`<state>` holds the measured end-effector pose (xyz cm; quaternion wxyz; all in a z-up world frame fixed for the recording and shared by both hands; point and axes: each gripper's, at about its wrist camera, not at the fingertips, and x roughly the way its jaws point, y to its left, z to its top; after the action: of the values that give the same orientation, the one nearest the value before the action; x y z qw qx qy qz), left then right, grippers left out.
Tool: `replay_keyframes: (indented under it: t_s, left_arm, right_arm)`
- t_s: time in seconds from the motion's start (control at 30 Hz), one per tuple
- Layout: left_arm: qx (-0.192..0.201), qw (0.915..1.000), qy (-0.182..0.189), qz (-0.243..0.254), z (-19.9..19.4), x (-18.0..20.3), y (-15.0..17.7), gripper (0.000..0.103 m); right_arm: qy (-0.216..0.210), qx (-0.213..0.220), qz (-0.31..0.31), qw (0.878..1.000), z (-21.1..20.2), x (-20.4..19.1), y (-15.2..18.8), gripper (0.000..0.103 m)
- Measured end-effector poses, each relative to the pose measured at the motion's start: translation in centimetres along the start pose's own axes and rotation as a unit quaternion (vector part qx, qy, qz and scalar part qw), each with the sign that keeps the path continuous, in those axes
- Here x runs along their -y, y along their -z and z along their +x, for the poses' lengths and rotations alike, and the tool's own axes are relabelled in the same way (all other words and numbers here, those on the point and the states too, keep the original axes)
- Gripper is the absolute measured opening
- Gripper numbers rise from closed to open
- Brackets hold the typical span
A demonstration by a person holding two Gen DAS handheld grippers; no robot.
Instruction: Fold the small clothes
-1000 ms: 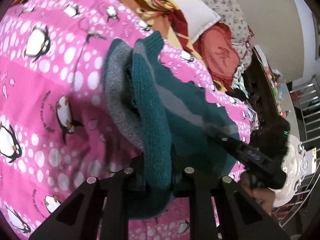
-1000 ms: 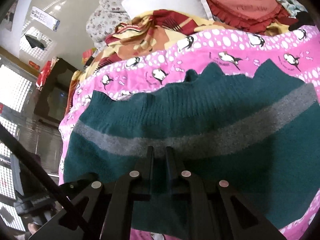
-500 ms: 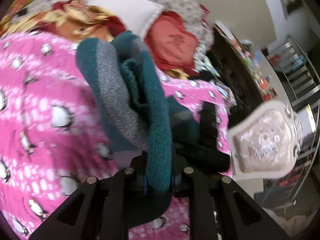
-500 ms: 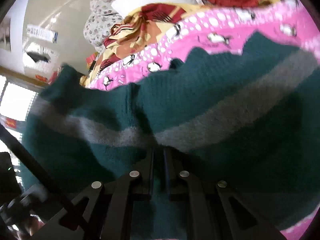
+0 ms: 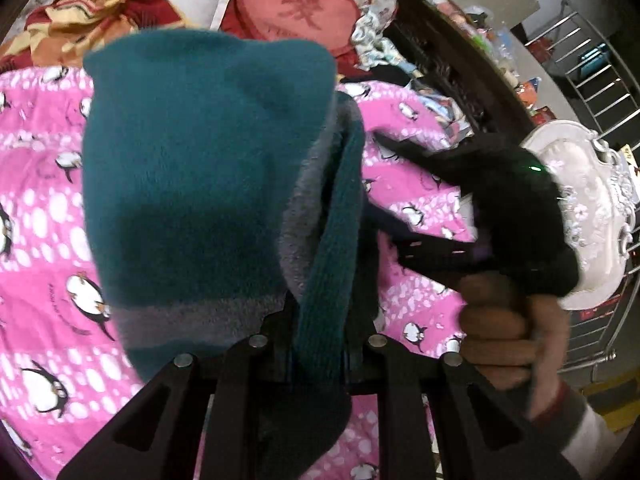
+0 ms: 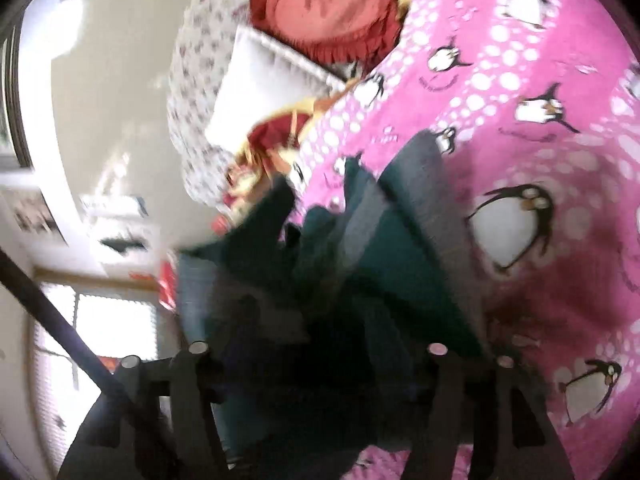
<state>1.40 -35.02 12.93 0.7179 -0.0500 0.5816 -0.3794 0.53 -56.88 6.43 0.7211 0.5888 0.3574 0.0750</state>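
Note:
A small teal knit sweater (image 5: pixel 208 184) with a grey stripe hangs bunched above the pink penguin blanket (image 5: pixel 40 240). My left gripper (image 5: pixel 320 320) is shut on a folded edge of it. In the right wrist view the sweater (image 6: pixel 384 264) lies in blurred folds between the widely spread fingers of my right gripper (image 6: pixel 316 344), which is open; whether it touches the cloth is unclear. The right gripper also shows in the left wrist view (image 5: pixel 460 208), held in a hand, just right of the sweater.
A red heart cushion (image 5: pixel 296 12), a white pillow (image 6: pixel 256 80) and a yellow-red quilt (image 5: pixel 92 12) lie at the head of the bed. A dark cabinet (image 5: pixel 448 52), a white ornate footboard (image 5: pixel 592 208) and metal racks stand to the right.
My right gripper has opened and let go of the sweater. My left gripper has lifted and swung the sweater, which now hangs bunched from it. Both views have tilted.

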Motion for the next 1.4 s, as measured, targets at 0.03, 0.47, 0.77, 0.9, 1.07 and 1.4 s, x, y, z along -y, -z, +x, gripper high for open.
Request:
replay_keyframes:
  t_s: [0.03, 0.47, 0.77, 0.9, 1.07, 1.4]
  left_arm:
    - [-0.002, 1.0, -0.001, -0.004, 0.3, -0.2, 0.1, 0.015]
    - [0.007, 0.9996, -0.027, 0.01, 0.1, 0.9, 0.6, 0.015]
    - [0.007, 0.9998, 0.014, 0.013, 0.7, 4.4, 0.3, 0.02]
    - [-0.029, 0.9992, 0.025, -0.006, 2.9, 4.0, 1.3, 0.022]
    - [-0.02, 0.9995, 0.007, 0.025, -0.7, 3.5, 2.4, 0.034]
    - [0.021, 0.9893, -0.138, 0.043, -3.3, -2.2, -0.7, 0.036]
  right_arm:
    - [-0.016, 0.007, 0.008, 1.0, -0.5, 0.1, -0.1, 0.072]
    - [0.094, -0.08, -0.178, 0.976, 6.2, -8.3, 0.3, 0.054]
    - [0.147, -0.02, -0.219, 0.964, 1.9, -8.2, -1.2, 0.02]
    - [0.216, -0.008, -0.207, 0.954, 2.7, -4.5, -2.6, 0.019]
    - [0.253, 0.0, -0.255, 0.933, 3.7, -4.7, -2.7, 0.019]
    - [0.215, -0.022, -0.333, 0.918, -1.6, -10.3, 2.6, 0.03]
